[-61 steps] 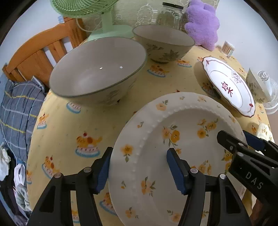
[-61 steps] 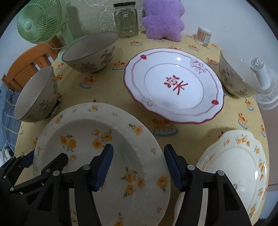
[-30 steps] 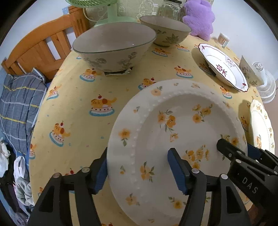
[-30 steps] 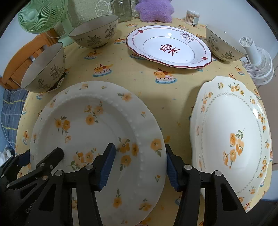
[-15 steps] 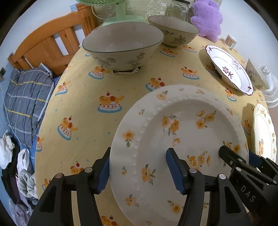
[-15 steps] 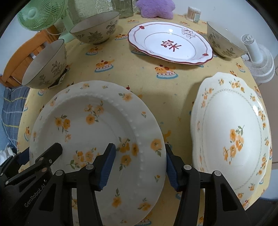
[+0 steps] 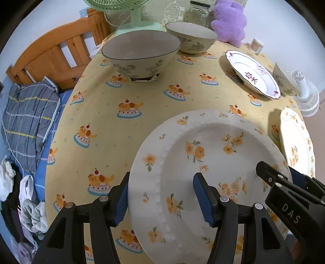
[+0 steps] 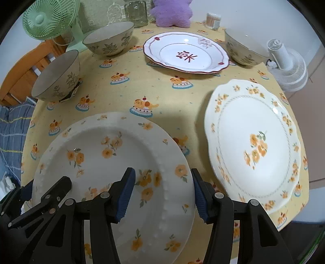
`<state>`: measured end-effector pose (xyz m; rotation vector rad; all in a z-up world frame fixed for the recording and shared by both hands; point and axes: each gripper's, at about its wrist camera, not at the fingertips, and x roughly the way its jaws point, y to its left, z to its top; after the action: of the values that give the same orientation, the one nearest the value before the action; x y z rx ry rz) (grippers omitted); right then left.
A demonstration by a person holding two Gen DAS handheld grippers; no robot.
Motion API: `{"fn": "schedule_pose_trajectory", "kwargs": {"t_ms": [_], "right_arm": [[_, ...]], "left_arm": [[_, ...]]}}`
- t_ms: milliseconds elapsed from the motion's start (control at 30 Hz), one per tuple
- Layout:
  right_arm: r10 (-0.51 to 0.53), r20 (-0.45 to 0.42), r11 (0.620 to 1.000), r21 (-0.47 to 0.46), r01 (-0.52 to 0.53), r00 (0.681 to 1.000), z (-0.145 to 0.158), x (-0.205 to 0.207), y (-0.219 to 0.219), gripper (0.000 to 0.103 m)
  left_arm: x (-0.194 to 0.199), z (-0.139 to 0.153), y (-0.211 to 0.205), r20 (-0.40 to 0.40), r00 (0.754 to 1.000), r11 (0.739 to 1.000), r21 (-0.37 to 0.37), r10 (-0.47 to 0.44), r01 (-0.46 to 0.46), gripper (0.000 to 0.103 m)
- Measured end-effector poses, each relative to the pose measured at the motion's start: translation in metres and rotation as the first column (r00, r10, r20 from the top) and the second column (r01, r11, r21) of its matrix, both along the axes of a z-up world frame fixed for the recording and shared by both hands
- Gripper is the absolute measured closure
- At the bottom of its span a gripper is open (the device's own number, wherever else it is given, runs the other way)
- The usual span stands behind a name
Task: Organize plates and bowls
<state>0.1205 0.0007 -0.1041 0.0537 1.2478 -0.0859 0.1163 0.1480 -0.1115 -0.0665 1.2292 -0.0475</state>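
A white beaded plate with orange flowers [image 7: 203,152] [image 8: 105,146] hangs a little above the yellow tablecloth and casts a shadow on it. My left gripper [image 7: 162,198] is shut on its left rim, one pad outside the edge and one in the well. My right gripper [image 8: 162,194] is shut on its right rim the same way. Each gripper shows in the other's view, the right gripper [image 7: 284,193] low right and the left gripper [image 8: 40,199] low left. A scalloped flowered plate [image 8: 251,142] lies to the right. A red-rimmed plate [image 8: 186,52] and three leaf-patterned bowls [image 8: 54,79] [image 8: 109,38] [image 8: 243,46] stand farther back.
The round table [image 7: 142,97] carries a green fan [image 8: 48,18], a glass jar [image 8: 136,12], a purple plush [image 8: 172,12] and a toothpick holder [image 8: 212,20] at the back. A white fan [image 8: 288,67] sits at the right edge. A wooden chair [image 7: 50,58] stands left.
Both grippers have risen and drawn back with the beaded plate between them, so the bowls and far plates look smaller. The left jaws narrowed slightly on the rim.
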Motion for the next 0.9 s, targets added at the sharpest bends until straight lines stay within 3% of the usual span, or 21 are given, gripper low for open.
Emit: {"fn": "schedule_pose_trajectory", "kwargs": {"t_ms": [367, 667, 900], "right_arm": [[-0.030, -0.018, 1.000, -0.001, 0.030, 0.999, -0.008, -0.019, 0.003, 0.045], [-0.022, -0.062, 0.999, 0.049, 0.025, 0.998, -0.026, -0.017, -0.002, 0.045], [0.025, -0.052, 0.998, 0.058, -0.022, 0.998, -0.031, -0.001, 0.000, 0.036]], "left_arm": [[-0.011, -0.010, -0.003, -0.030, 0.999, 0.999, 0.021, -0.041, 0.042, 0.043], [-0.010, -0.021, -0.003, -0.059, 0.998, 1.000, 0.027, -0.008, 0.010, 0.038], [-0.005, -0.023, -0.008, -0.045, 0.999, 0.999, 0.042, -0.001, 0.003, 0.033]]}}
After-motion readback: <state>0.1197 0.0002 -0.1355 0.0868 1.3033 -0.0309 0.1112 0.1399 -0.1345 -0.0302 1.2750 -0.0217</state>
